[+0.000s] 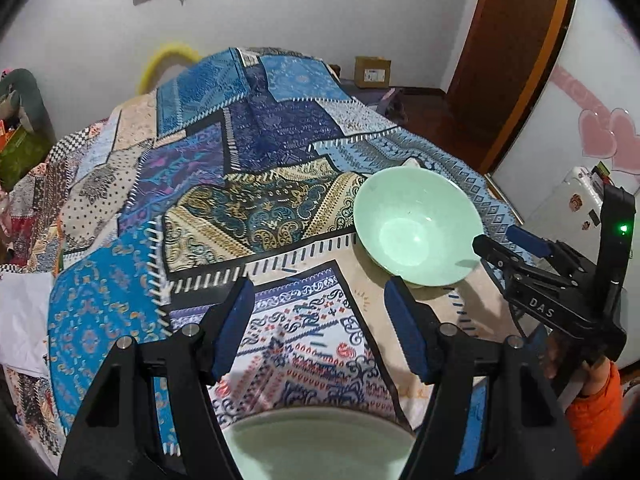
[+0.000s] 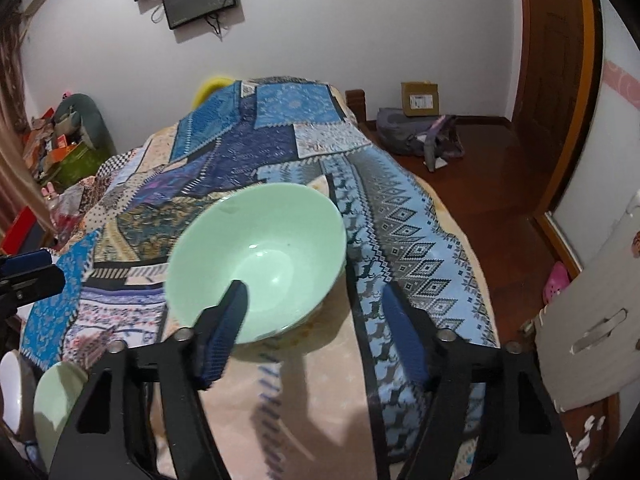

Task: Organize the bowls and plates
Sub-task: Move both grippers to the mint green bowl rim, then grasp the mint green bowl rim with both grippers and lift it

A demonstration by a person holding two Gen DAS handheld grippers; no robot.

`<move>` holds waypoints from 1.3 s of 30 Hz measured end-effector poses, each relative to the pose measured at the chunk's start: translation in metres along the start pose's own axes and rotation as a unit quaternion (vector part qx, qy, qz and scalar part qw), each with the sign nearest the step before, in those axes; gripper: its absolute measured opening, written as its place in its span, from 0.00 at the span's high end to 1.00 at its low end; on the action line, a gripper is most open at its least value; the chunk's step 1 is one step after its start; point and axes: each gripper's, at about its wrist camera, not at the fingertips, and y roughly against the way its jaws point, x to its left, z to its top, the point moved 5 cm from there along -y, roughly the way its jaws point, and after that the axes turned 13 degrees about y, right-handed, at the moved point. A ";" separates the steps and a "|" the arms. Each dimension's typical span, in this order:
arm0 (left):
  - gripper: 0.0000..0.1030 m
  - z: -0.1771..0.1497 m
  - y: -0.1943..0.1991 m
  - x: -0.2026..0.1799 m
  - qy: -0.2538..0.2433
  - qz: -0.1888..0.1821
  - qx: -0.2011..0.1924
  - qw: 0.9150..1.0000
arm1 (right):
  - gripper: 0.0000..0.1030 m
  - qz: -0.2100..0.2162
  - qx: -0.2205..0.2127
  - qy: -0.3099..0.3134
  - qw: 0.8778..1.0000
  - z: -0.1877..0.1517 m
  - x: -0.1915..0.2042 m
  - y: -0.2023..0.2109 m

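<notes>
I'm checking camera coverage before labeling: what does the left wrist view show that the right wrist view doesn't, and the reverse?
Only the left wrist view shows the whole right hand-held gripper from outside, open at the green bowl's rim, plus the pink heart stickers.

Only the right wrist view shows the grey bag on the floor and a white dish at lower left.

Both show the green bowl, a second green dish near the left hand-held gripper, the patchwork cloth and the cardboard box.
</notes>
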 end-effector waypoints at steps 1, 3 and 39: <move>0.35 0.001 -0.005 -0.001 -0.002 0.000 0.004 1.000 | 0.47 0.004 0.003 -0.002 1.000 0.000 -0.002 -0.004; 0.35 0.003 -0.015 -0.004 -0.007 0.004 0.010 1.000 | 0.49 0.005 0.009 -0.005 1.000 0.000 -0.006 -0.012; 0.64 -0.011 -0.093 -0.001 0.024 0.004 0.088 0.996 | 0.80 0.108 0.053 0.085 0.989 0.002 0.052 -0.041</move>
